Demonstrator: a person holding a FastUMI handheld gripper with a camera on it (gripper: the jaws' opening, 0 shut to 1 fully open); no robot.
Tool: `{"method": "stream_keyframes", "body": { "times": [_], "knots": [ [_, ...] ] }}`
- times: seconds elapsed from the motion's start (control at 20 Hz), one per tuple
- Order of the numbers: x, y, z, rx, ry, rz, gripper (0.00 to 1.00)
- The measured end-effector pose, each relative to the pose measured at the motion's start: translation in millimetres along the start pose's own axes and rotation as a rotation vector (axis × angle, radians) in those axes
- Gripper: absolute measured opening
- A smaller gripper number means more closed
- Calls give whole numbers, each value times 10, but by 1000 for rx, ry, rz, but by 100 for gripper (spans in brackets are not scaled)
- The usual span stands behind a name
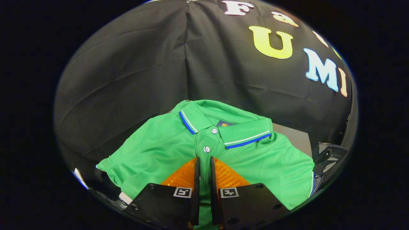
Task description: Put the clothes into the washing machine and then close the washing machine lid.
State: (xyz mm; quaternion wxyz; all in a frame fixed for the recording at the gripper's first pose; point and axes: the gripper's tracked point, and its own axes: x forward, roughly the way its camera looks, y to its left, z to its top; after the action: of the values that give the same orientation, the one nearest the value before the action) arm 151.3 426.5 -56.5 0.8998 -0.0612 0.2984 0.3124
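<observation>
Tongs [204, 163] nearly closed over the green polo shirt's [166, 150] placket; grip cannot be confirmed. Loading and lid closing apparently remain outstanding.

The tongs [204, 163] carry square coded tags on flat plates with screw holes.

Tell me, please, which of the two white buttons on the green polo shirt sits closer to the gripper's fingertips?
The lower button on the green polo shirt, just ahead of the gripper, whose nearly closed fingers pinch a strip of fabric. The other button sits beyond it, up between the collar tips.
</observation>
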Motion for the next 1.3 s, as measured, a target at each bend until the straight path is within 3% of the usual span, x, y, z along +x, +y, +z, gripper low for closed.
{"method": "stream_keyframes", "body": {
  "times": [0.1, 0.25, 0.6, 0.9, 1.3],
  "knots": [
    [-52, 16, -5, -25, -10, 18, 2],
    [-36, 62, -40, 24, -23, 58, 2],
    [-301, 66, 349, 71, -180, 92, 1],
    [-557, -68, 671, 198, -277, 143, 1],
    [-1128, -668, 922, 247, -381, 77, 1]
  ]
}}
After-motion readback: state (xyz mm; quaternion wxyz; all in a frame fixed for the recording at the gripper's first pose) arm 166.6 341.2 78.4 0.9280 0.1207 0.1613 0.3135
